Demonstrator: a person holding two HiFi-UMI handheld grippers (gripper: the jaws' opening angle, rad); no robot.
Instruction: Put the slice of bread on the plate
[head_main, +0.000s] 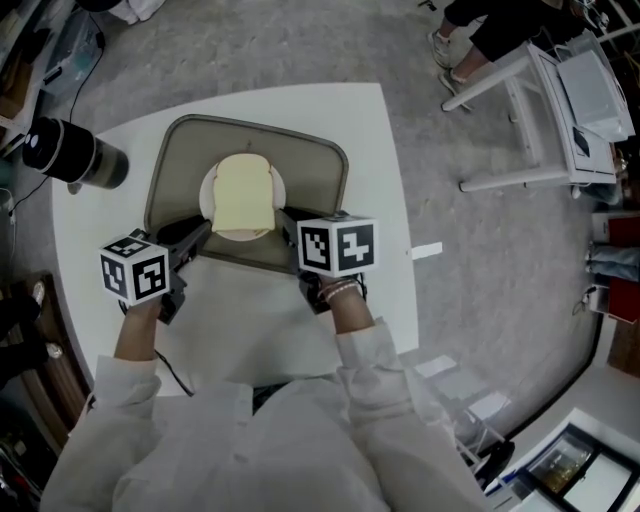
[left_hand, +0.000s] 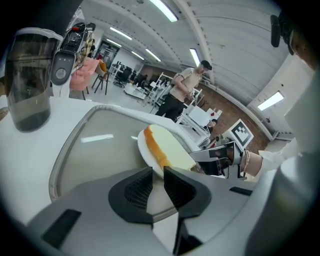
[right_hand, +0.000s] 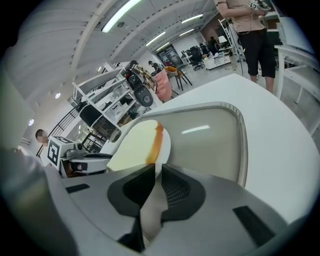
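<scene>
A pale slice of bread (head_main: 243, 195) with a tan crust lies flat on a small white plate (head_main: 207, 190), overhanging its near rim. The plate sits on a grey tray (head_main: 320, 175). My left gripper (head_main: 200, 229) rests at the tray's near left edge, jaws shut and empty. At the near right edge, my right gripper (head_main: 285, 215) is also shut and empty. In the left gripper view the bread (left_hand: 167, 147) lies just beyond the left gripper (left_hand: 158, 175). The right gripper view shows the bread (right_hand: 135, 145) just past the right gripper (right_hand: 157, 172).
A dark cylindrical cup (head_main: 75, 155) stands on the white table (head_main: 370, 130) at the left, beside the tray. A white stand (head_main: 530, 110) and a person's feet are on the floor at the upper right. A person (left_hand: 182, 92) stands beyond the table.
</scene>
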